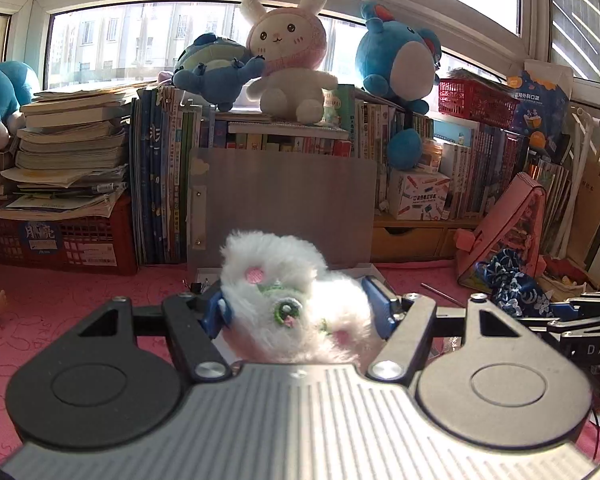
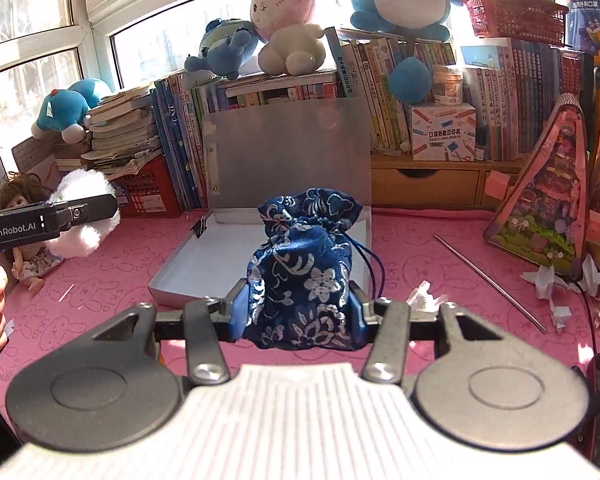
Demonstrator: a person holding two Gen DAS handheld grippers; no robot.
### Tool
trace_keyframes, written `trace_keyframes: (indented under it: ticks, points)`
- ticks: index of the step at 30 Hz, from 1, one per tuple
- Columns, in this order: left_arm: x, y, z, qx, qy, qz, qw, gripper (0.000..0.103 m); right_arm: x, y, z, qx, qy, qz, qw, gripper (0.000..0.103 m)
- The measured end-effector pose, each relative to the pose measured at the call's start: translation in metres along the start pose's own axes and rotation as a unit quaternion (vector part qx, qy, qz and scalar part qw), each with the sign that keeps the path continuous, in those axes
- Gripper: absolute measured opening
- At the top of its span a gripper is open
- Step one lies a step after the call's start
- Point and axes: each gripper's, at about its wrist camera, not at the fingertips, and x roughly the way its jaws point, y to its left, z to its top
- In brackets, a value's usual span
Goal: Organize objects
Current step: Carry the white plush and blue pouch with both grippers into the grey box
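Observation:
My left gripper (image 1: pixel 298 308) is shut on a white fluffy plush toy (image 1: pixel 292 300) with pink and green marks, held above the pink mat. The toy also shows in the right wrist view (image 2: pixel 82 208), at the far left in that gripper. My right gripper (image 2: pixel 300 304) is shut on a dark blue drawstring pouch (image 2: pixel 304 268) with a silver flower pattern, held upright just in front of an open silver box (image 2: pixel 188 272). The box's lid (image 2: pixel 288 152) stands up against the books. The pouch also shows at the right of the left wrist view (image 1: pixel 512 280).
Books and plush toys (image 2: pixel 288 20) line the back wall. A doll (image 2: pixel 16 208) sits at the left. A metal rod (image 2: pixel 488 276), paper cranes (image 2: pixel 556 284) and a pink triangular box (image 2: pixel 548 196) lie to the right on the pink mat (image 2: pixel 440 240).

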Motion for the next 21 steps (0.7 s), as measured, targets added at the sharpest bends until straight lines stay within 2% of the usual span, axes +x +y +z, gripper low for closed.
trace_keyframes:
  ticks: [7, 16, 21]
  points:
    - [0.079, 0.017, -0.007, -0.016, 0.045, 0.013, 0.9988, 0.073, 0.062, -0.006, 0.032, -0.012, 0.035, -0.009, 0.999, 0.052]
    - [0.153, 0.03, -0.035, -0.023, 0.109, 0.04, 0.993, 0.073, 0.151, -0.005, 0.02, -0.006, 0.105, -0.01, 0.994, 0.052]
    - [0.182, 0.031, -0.026, -0.011, 0.123, 0.056, 0.9908, 0.073, 0.184, -0.007, 0.023, -0.006, 0.13, -0.011, 0.991, 0.053]
